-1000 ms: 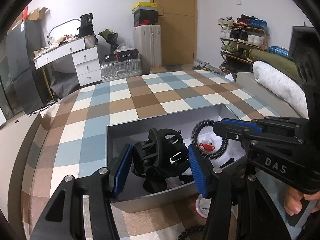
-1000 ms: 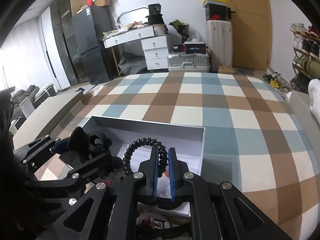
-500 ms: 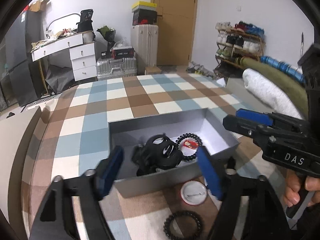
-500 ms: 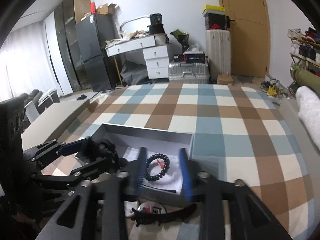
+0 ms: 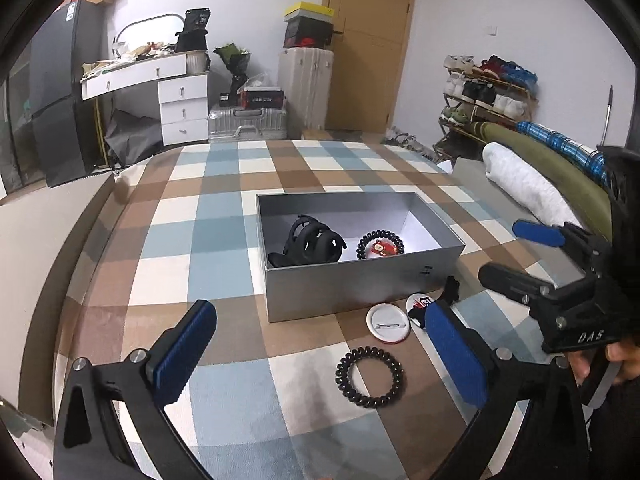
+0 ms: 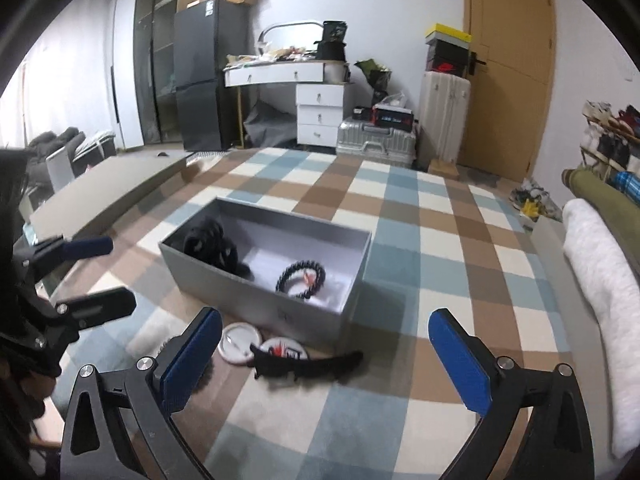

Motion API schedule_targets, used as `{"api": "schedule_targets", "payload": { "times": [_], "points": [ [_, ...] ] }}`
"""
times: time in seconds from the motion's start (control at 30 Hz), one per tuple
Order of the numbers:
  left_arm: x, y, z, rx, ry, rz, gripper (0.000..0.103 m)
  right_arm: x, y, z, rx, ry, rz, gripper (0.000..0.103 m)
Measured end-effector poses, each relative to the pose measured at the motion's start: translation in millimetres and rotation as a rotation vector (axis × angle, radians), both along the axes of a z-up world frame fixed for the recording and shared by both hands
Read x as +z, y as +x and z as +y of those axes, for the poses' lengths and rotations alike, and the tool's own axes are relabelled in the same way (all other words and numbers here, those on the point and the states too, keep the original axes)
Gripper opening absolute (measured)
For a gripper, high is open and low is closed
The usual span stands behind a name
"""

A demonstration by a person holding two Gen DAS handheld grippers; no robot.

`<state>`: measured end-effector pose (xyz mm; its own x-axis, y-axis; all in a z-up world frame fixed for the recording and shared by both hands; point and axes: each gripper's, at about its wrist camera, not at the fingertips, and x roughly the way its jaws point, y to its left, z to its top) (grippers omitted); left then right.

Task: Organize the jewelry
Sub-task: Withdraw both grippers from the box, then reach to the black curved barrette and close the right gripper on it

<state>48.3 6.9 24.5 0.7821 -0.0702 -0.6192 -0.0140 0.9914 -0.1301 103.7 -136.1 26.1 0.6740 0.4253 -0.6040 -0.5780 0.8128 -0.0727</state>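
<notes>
A grey open box (image 5: 352, 292) (image 6: 256, 300) sits on the checked cloth. Inside lie black claw clips (image 5: 310, 242) (image 6: 210, 242) and a black spiral hair tie (image 5: 380, 245) (image 6: 301, 280) around a small red item. In front of the box lie a second black spiral hair tie (image 5: 370, 376), two round badges (image 5: 387, 324) (image 6: 240, 340) and a long black hair clip (image 6: 308, 364). My left gripper (image 5: 320, 356) is open and empty, pulled back near the front. My right gripper (image 6: 326, 364) is open and empty above the long clip; it also shows at the right of the left wrist view (image 5: 516, 252).
The checked cloth (image 5: 224, 216) covers the table. A rolled white towel (image 5: 524, 188) (image 6: 600, 264) and green roll lie at the right. A grey ledge (image 6: 100, 196) runs along the left. Suitcases, drawers and a shoe rack stand behind.
Both grippers have opened wide and pulled back and up from the box. The claw clip and the spiral hair tie they held now lie in the box.
</notes>
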Motion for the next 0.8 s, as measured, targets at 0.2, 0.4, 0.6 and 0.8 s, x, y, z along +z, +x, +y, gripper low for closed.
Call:
{"api": "schedule_targets", "payload": {
  "times": [0.2,0.4,0.6,0.8],
  "points": [
    [-6.2,-1.0,-2.6,-0.014,0.044,0.016,0.102,-9.2,3.8,-2.9,-0.003,-0.038,0.046,0.103],
    [-12.7,-1.3,0.3,-0.016,0.019,0.034,0.102,-17.6,7.2,-5.7,-0.018,-0.055,0.085,0.103],
    [-18.0,-3.6,-5.0,-0.032,0.068,0.043,0.102,-30.7,11.2,-1.6,-0.004,-0.073,0.131,0.103],
    [-28.2,1.1,-2.8,-0.035,0.038,0.092,0.102,-39.3,14.4,0.6,0.008,-0.060,0.172,0.103]
  ]
}}
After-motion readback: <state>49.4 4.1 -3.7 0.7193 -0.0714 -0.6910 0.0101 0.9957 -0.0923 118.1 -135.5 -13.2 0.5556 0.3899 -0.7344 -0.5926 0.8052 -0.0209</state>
